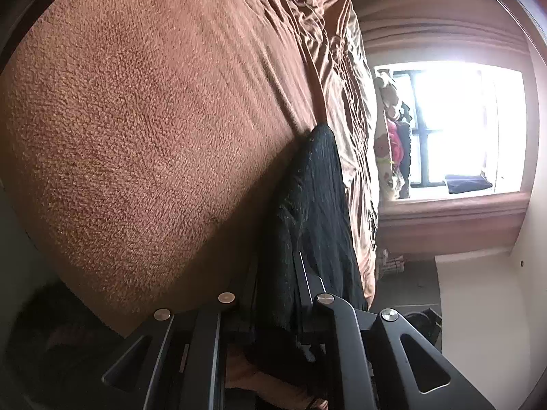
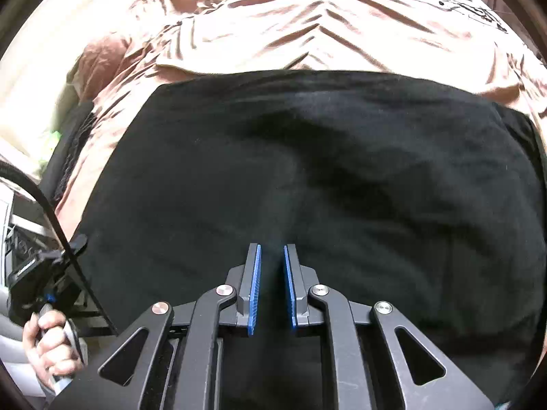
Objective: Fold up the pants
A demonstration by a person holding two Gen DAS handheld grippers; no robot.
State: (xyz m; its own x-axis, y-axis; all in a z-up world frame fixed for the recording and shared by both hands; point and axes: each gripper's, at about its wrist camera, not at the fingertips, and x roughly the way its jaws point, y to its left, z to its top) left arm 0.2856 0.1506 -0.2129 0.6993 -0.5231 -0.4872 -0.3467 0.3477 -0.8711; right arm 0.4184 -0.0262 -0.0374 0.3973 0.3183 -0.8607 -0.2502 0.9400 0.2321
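One pants (image 2: 307, 171) — one bedsheet (image 2: 307, 27) — two grippers (image 2: 272, 249)

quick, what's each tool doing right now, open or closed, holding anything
Left tool: closed on the black fabric pants.
Right tool: open, holding nothing, above the pants.

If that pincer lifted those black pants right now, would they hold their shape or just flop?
Probably flop. The black pants lie in soft dips and creases over the brown bedspread, so they look limp. Where the left gripper pinches them, the cloth bunches into thin folds, hinting at a light fabric. It looks matte and knitted, so likely not slippery.
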